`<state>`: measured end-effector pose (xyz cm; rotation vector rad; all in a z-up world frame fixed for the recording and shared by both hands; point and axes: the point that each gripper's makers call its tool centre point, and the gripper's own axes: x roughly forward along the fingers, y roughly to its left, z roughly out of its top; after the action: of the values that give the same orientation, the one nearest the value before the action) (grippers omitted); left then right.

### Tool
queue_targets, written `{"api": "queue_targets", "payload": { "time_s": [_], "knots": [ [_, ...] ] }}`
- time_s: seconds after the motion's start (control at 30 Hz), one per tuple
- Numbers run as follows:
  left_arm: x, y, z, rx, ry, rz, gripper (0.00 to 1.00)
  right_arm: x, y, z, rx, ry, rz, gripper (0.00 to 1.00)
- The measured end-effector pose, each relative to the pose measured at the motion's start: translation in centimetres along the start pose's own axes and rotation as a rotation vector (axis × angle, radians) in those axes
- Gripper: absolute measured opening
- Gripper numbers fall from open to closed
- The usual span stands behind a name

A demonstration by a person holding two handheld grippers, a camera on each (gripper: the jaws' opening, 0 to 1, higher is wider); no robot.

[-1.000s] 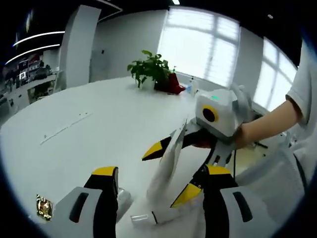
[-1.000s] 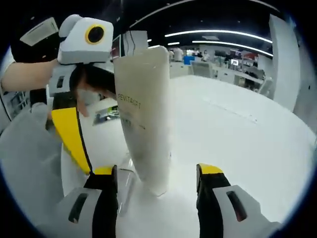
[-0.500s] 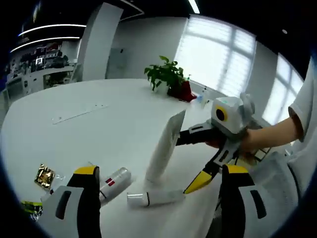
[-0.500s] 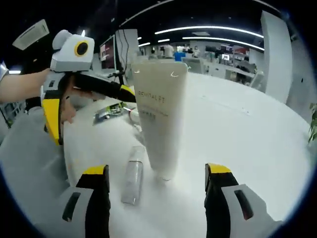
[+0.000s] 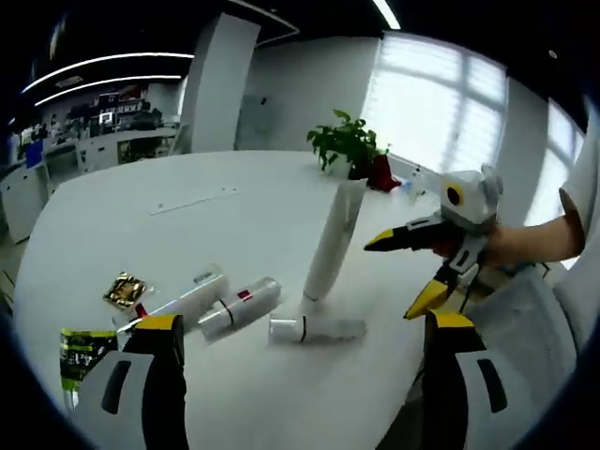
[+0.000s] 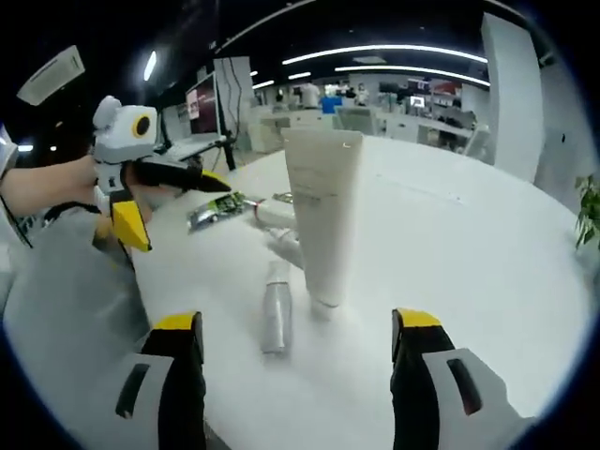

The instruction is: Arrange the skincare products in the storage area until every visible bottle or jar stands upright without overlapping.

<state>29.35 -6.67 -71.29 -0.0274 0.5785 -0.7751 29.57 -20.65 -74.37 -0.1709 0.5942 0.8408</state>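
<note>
In the left gripper view the left gripper [image 5: 300, 375] is at the bottom with its two jaws wide apart and nothing between them. The right gripper [image 5: 412, 272] comes in from the right side, held by a hand [image 5: 506, 246]; its yellow-tipped jaws are also spread and hold nothing. In the right gripper view the right gripper [image 6: 298, 375] shows the same released state, and the left gripper [image 6: 173, 202] appears at the left with its jaws apart.

Between the two grippers a tall cream tube [image 5: 333, 242] stands upright on its cap on the white table [image 5: 141, 234], apart from both grippers. Just beside its base a small clear bottle [image 5: 317, 329] lies on its side. A little further, a white bottle with a red mark [image 5: 241, 307] lies flat, and next to it a longer white tube [image 5: 183, 302] also lies flat. A small golden sachet [image 5: 123, 290] and a green and yellow packet [image 5: 80, 352] lie near them on the table.

In the right gripper view the tall cream tube [image 6: 323, 216] stands in the middle, with the small clear bottle [image 6: 276, 319] lying near its foot.

A potted plant [image 5: 349, 150] stands at the far edge of the table.
</note>
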Motion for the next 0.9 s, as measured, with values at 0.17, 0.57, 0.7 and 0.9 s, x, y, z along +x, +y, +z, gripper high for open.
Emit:
{"api": "queue_targets", "payload": {
  "time_s": [0.17,0.57,0.7,0.9],
  "knots": [
    [-2.6,0.1,-1.2,-0.063,-0.022,0.019,0.99,-0.7,0.6,-0.5,0.021,-0.006,-0.008,0.81],
    [-6.8,0.7,-3.2,-0.076,-0.015,0.106,0.99,-1.7,0.8,-0.5,0.056,-0.010,-0.026,0.81],
    [-7.2,0.9,-3.9,-0.090,-0.007,0.134,0.99,-2.2,1.0,-0.3,0.056,-0.015,-0.033,0.82],
    [-7.8,1.0,-4.6,-0.128,-0.023,0.161,0.98,-2.9,1.9,-0.7,0.029,0.011,-0.039,0.82]
  ]
}}
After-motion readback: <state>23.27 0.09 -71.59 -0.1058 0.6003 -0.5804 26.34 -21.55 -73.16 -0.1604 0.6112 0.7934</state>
